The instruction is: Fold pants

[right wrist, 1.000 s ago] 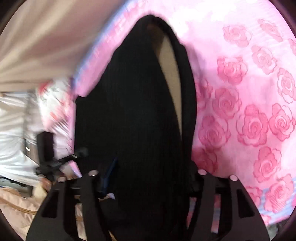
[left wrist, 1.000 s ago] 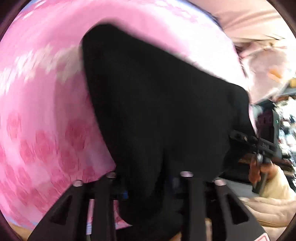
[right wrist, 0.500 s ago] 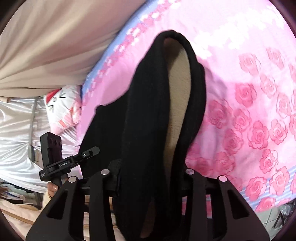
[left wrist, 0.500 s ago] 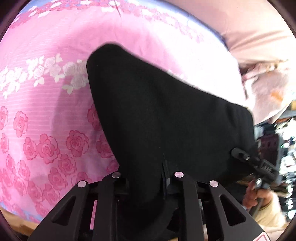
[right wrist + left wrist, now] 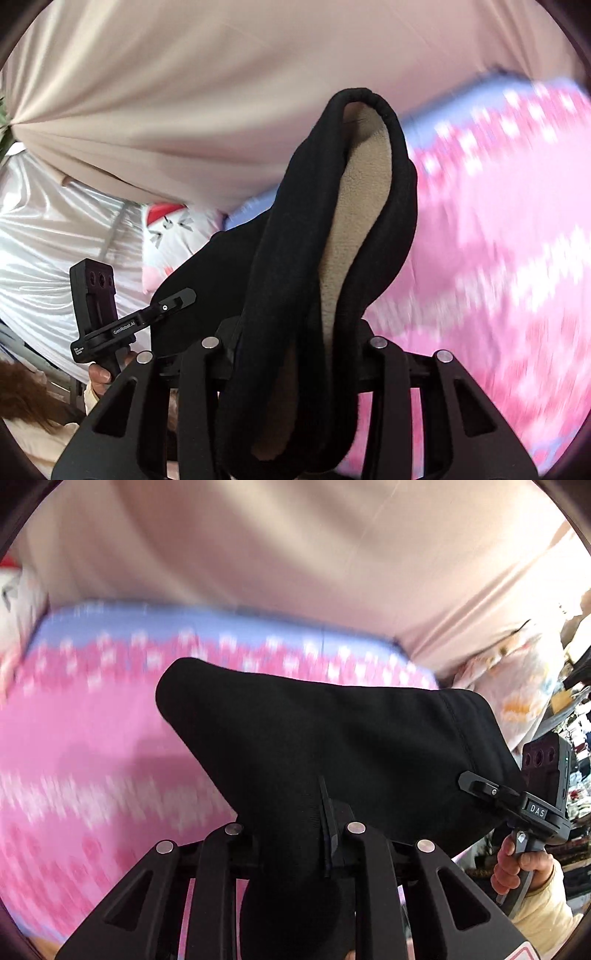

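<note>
Curtain (image 5: 295, 546) close ahead; pants (image 5: 332, 746) span gap between grippers.

Pants (image 5: 332, 746): black, beige fleece lining showing at the open hem in the right view. Bunched cloth runs between both sets of tongs, left tongs (image 5: 295, 849) and right tongs (image 5: 295, 350), stretched out ahead of them, held off the bed.

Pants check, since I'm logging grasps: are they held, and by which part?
Both grippers, left and right, pinch the black pants along one edge; which part cannot be told.
</note>
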Demonstrator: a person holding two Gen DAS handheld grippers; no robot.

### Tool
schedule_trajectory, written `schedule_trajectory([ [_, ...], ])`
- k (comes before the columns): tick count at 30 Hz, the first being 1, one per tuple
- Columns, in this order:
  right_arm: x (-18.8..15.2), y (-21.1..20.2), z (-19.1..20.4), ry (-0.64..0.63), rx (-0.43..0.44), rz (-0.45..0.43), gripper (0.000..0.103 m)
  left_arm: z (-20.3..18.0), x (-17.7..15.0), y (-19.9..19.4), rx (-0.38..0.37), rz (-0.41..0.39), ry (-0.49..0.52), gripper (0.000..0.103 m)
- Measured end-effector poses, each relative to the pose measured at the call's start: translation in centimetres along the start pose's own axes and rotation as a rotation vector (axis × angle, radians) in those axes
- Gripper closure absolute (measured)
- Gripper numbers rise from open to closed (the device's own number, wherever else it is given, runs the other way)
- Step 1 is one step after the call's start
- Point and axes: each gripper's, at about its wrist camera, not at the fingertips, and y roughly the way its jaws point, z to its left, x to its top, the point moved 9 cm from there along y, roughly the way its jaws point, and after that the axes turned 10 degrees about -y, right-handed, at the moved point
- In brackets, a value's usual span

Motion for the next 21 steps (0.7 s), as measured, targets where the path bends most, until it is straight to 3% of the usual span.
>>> schedule_trajectory([
  [7, 9.6, 3.1, 1.5, -0.116, -0.011, -0.119, 0.065, -2.9, 11.0, -0.8, 0.017, -0.178, 0.112, 0.086],
  [10, 11.9, 6.1, -1.2, -0.12, -0.028, -0.121, 0.065, -2.6, 13.6, 0.9, 0.051, -0.208, 0.153, 0.086],
  [13, 12.0, 9.8, -5.7, -0.081, -0.066, -0.09, 0.065, -1.1, 15.1, 5.1, 0.093, -0.191, 0.164, 0.086],
  [16, 9.9, 15.8, -11.8, -0.029, -0.111, -0.041, 0.065, 2.4, 15.2, 12.6, 0.146, -0.153, 0.155, 0.085],
  [19, 5.3, 22.2, -19.5, 0.079, -0.177, 0.094, 0.053, 7.3, 13.5, 21.9, 0.207, -0.069, 0.129, 0.084],
  [20, 4.3, 22.6, -21.2, 0.117, -0.128, 0.033, 0.045, 8.7, 12.7, 24.2, 0.236, -0.036, 0.12, 0.082],
  [21, 4.2, 22.1, -21.5, 0.109, -0.123, -0.004, 0.046, 10.8, 11.2, 27.2, 0.276, 0.019, 0.112, 0.074],
])
